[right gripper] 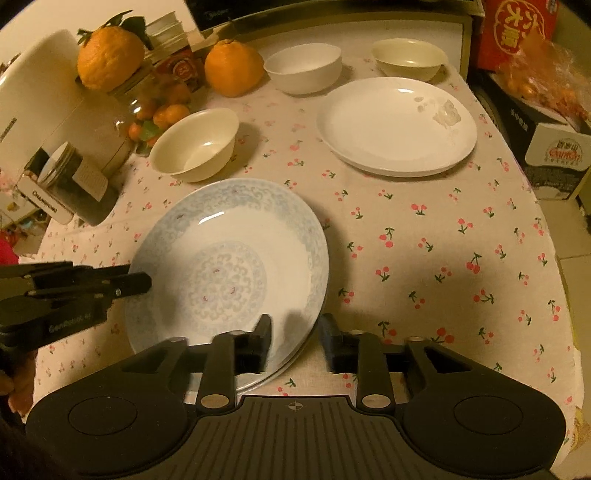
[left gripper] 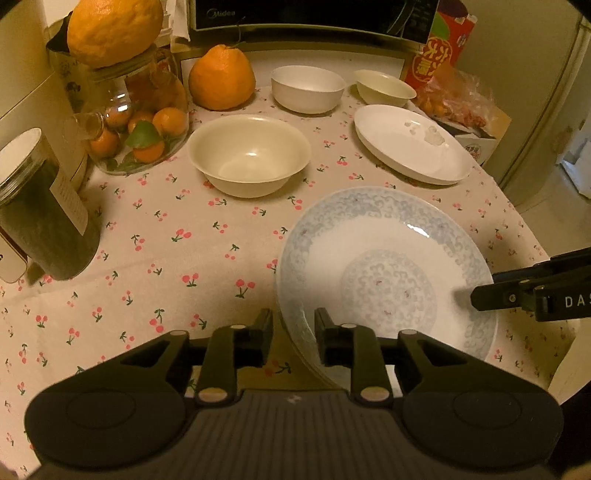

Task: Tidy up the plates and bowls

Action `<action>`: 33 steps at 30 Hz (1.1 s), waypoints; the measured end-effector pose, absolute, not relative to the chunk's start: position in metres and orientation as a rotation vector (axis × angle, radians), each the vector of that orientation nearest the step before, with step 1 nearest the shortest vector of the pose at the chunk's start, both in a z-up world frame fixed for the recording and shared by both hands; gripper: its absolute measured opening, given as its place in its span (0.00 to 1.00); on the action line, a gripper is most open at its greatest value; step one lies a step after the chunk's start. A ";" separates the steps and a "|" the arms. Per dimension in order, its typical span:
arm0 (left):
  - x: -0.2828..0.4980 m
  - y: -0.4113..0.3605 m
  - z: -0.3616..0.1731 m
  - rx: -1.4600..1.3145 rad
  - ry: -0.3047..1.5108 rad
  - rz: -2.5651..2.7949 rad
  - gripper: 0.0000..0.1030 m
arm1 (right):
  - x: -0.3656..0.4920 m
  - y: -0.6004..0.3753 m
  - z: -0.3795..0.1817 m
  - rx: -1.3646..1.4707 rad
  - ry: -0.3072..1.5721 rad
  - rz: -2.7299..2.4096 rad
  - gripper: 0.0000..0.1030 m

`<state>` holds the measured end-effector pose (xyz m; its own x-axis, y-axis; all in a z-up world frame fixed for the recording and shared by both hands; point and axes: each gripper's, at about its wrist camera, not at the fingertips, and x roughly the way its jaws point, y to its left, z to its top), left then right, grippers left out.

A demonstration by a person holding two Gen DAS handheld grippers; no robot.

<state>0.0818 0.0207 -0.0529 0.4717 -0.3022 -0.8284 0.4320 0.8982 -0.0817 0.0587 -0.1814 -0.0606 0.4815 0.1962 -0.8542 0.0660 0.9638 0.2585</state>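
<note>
A blue-patterned plate [left gripper: 384, 258] [right gripper: 229, 266] sits near the table's front edge, on another plate whose rim shows beneath it [right gripper: 295, 360]. My left gripper [left gripper: 293, 332] is open, its jaws astride the plate's left rim. My right gripper [right gripper: 295, 332] is open, its jaws astride the right rim. A plain white plate [left gripper: 410, 144] [right gripper: 397, 125] lies behind on the right. A cream bowl [left gripper: 249, 155] [right gripper: 195, 146] stands mid-table. A white bowl [left gripper: 308, 88] [right gripper: 303, 72] and a small cream bowl [left gripper: 384, 88] [right gripper: 408, 59] stand at the back.
A glass jar of tangerines [left gripper: 136, 122], two large oranges [left gripper: 221, 77] [left gripper: 114, 29] and a dark jar [left gripper: 40, 214] crowd the left side. A microwave [left gripper: 314, 14] stands at the back. Red packaging and boxes [right gripper: 546, 110] sit off the right edge.
</note>
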 end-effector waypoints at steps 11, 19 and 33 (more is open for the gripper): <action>0.096 0.016 -0.031 0.044 0.959 -0.422 0.80 | 0.077 -0.221 -0.046 0.455 0.986 0.033 0.80; 0.118 -0.020 -0.010 0.094 0.890 -0.416 0.95 | 0.097 -0.275 -0.046 0.681 0.913 -0.060 0.83; 0.185 -0.092 -0.027 0.083 0.910 -0.434 0.98 | 0.116 -0.336 -0.073 0.945 0.826 -0.190 0.83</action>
<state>0.1849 -0.0917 -0.0268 0.5341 -0.3292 -0.7787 0.3981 0.9105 -0.1119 0.1155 -0.3356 -0.0730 0.6865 0.1979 -0.6996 0.4835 0.5944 0.6426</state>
